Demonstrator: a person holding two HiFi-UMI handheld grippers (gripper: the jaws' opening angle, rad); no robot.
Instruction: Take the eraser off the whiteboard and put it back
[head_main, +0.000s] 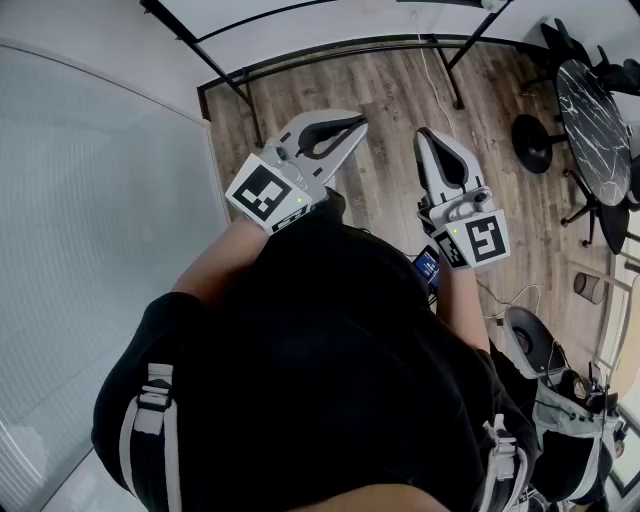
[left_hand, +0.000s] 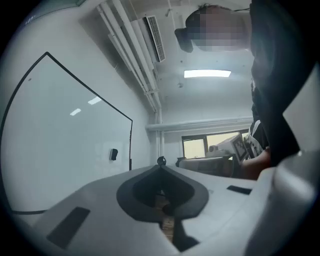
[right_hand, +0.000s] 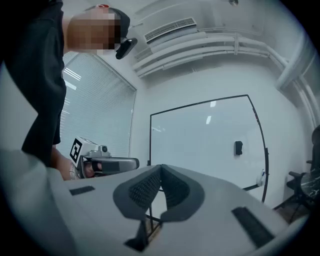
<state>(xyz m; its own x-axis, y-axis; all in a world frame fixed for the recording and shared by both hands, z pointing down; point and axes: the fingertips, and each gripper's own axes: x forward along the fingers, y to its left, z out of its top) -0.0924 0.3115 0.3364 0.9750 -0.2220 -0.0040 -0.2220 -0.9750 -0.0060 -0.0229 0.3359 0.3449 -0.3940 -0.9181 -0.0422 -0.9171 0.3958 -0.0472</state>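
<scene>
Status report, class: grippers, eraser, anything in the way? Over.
Left gripper shut, empty. Right gripper shut, empty. Eraser on whiteboard, untouched. Nothing seen in the way.

left hand-held gripper (head_main: 355, 125), right hand-held gripper (head_main: 424, 138) level, jaws together

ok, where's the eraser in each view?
Head view: not in it.
Left gripper view: eraser left of centre, on the whiteboard, near its right edge.
Right gripper view: eraser right of centre, on the whiteboard.
Shared landmark: the black-framed whiteboard, in both gripper views.
</scene>
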